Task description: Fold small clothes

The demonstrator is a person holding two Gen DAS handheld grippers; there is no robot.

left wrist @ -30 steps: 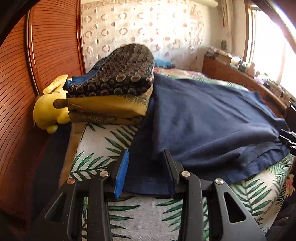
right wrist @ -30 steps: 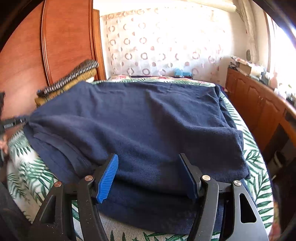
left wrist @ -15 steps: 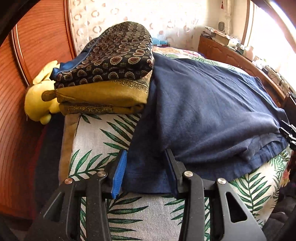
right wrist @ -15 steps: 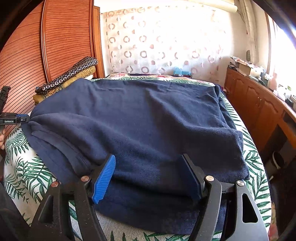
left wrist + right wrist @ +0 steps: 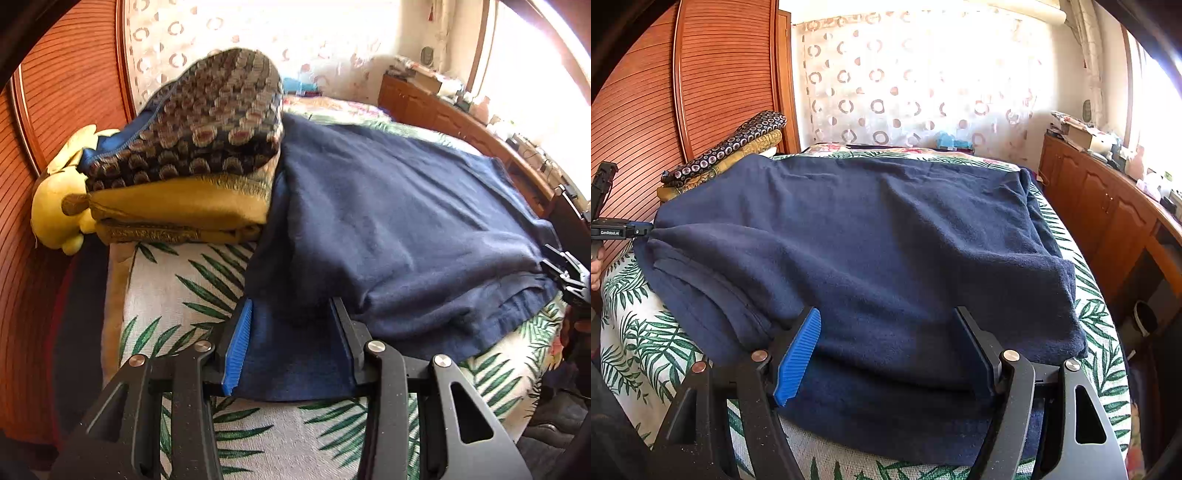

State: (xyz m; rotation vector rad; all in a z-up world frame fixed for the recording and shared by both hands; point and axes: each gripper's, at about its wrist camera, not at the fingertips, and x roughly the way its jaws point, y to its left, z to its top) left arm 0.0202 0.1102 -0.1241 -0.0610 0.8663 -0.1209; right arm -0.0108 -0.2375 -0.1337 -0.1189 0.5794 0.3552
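A large navy fleece garment (image 5: pixel 388 221) (image 5: pixel 868 229) lies folded in layers across the bed. My left gripper (image 5: pixel 291 302) is at its near left corner; the cloth lies flat between the spread fingers, which do not squeeze it. In the right wrist view the left gripper (image 5: pixel 639 232) shows at the garment's far left tip. My right gripper (image 5: pixel 886 314) straddles the near edge of the top layer with jaws wide, the pads clear of the fleece. In the left wrist view the right gripper (image 5: pixel 565 273) shows at the right edge.
A stack of folded clothes (image 5: pixel 192 155) (image 5: pixel 727 155), patterned over mustard, sits at the garment's left side beside a yellow plush toy (image 5: pixel 55 210). The leaf-print bedcover (image 5: pixel 166 295) shows around the cloth. A wooden wardrobe (image 5: pixel 720 74) stands left and a cluttered wooden cabinet (image 5: pixel 1100 206) right.
The left wrist view has tipped downward, bringing the stack and garment corner closer. The right gripper's fingers stand slightly wider apart; the right view is otherwise the same.
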